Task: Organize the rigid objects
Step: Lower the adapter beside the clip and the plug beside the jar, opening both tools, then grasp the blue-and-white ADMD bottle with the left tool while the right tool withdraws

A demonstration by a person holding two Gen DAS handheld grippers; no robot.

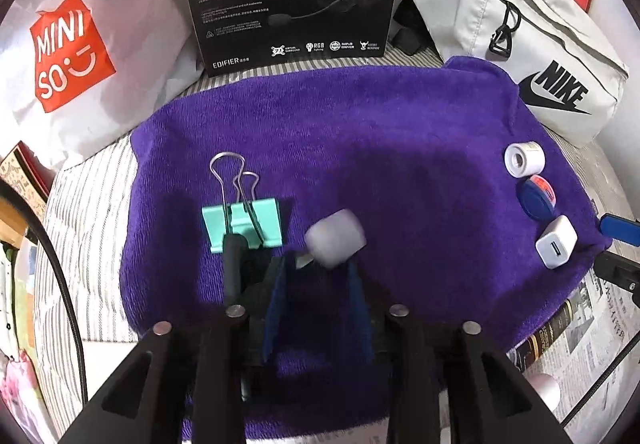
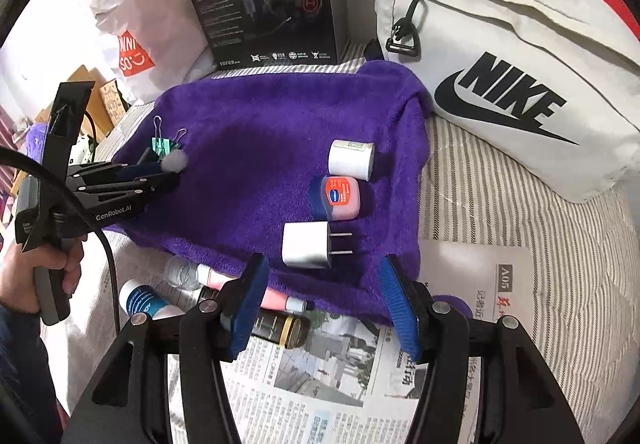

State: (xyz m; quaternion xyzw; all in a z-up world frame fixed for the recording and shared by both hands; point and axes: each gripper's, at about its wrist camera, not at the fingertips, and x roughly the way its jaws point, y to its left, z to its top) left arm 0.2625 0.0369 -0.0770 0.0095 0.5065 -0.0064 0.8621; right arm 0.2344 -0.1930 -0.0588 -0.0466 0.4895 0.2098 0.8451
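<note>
Though motion blurs it, I judge the grey cylinder (image 1: 335,238) light, stiff and smooth, best pinched across its round sides; it sits at the tips of my left gripper (image 1: 318,264), whose jaws stand narrowly apart, perhaps no longer clamping it. My right gripper (image 2: 322,276) hangs half open and empty, the white charger (image 2: 306,246) just ahead between its fingers on the purple towel (image 2: 256,164).

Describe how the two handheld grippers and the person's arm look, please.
Both grippers are black plastic frames with round silver pins at the joints and ribbed blue pads on the fingers. The left gripper bears white lettering "GenRobot.AI" on its side, has a grey handle, and a thick black cable runs from it. The right gripper shows the same black frame. The person's sleeve is dark blue.
</note>
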